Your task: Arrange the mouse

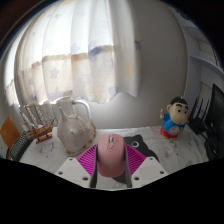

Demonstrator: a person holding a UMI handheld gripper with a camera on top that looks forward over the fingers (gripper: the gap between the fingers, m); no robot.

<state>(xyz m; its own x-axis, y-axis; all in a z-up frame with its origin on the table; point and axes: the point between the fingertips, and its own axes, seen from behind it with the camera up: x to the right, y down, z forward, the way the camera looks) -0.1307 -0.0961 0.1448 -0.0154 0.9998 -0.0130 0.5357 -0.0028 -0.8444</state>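
Observation:
A pink computer mouse (110, 157) sits between my gripper's (110, 166) two fingers, its scroll wheel facing up. Both magenta pads (89, 160) press against its sides, so the gripper is shut on it. The mouse appears held just above a white table (150, 136), over the near part of a dark mouse mat (141, 147) with a cat-ear outline that shows beyond the right finger.
A clear glass jug (71, 128) stands beyond the left finger. A small wooden rack (38, 132) is further left. A cartoon boy figurine (175, 119) stands to the right, next to a dark object (214, 110). White curtains (90, 50) hang behind the table.

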